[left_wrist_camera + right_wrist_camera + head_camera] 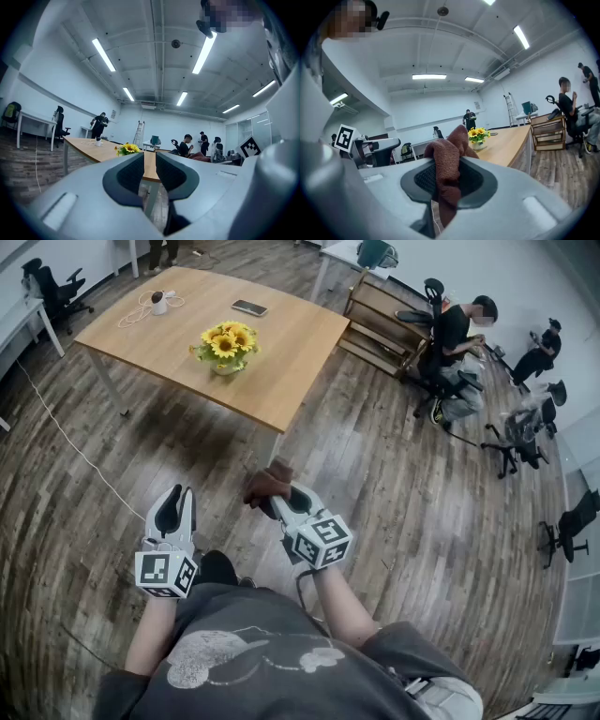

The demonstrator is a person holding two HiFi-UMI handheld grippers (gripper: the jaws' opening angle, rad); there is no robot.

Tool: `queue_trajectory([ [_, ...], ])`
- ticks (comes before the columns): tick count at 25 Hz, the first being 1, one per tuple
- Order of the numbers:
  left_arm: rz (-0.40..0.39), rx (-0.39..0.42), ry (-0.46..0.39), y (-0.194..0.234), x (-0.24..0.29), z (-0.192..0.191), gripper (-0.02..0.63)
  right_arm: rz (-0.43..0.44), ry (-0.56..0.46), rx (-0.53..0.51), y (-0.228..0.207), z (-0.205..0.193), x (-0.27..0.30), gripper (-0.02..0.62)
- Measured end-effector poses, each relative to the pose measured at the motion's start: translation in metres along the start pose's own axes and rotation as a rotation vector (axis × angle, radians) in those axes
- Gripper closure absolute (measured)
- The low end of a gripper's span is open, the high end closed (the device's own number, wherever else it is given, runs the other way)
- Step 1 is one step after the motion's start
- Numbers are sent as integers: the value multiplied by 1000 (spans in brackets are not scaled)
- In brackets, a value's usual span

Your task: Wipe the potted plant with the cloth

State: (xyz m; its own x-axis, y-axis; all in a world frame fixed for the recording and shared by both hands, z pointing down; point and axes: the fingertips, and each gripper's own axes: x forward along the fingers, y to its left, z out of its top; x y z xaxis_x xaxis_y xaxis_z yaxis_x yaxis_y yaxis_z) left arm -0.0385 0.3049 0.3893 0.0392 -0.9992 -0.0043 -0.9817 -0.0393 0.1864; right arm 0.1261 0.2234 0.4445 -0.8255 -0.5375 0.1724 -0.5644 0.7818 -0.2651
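The potted plant (pixel 225 345), yellow sunflowers in a small pale pot, stands upright near the middle of the wooden desk (pixel 295 367). I note it is well apart from both tongs, which I hold over the plank floor (pixel 422 484), short of the desk's near edge.

The cloth (pixel 448 161), a reddish-brown knit, is clamped in the right tongs (pixel 276 503). It is bunched above the pads, and a tail hangs below them. From the right gripper view the plant shows just past the cloth's upper fold.

The left tongs (pixel 176 508) sit beside the right pair. The jaws are narrow, a thin gap between the pads, and I see nothing in it.

Also on the desk are a dark phone (pixel 249 307) near the far edge and a small white device (pixel 159 303) ringed by a pale cable at the far left corner. Beyond the desk stands a wooden rack (pixel 380 324), with a seated person (pixel 455 334) just past it.
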Motion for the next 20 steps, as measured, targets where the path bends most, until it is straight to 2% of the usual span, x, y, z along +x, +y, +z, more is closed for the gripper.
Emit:
queue_trajectory([
  [5,-1,6,5,-1,3,-1,508,-20,1,1,-6,0,-3,528],
  [15,-8,-2,32,-2,8,-11,571,-38,12,-7,-13,-4,-6,526],
  [20,-6,-6,45,-1,10,-15,574,-25,24,-25,-13,-2,-6,526],
])
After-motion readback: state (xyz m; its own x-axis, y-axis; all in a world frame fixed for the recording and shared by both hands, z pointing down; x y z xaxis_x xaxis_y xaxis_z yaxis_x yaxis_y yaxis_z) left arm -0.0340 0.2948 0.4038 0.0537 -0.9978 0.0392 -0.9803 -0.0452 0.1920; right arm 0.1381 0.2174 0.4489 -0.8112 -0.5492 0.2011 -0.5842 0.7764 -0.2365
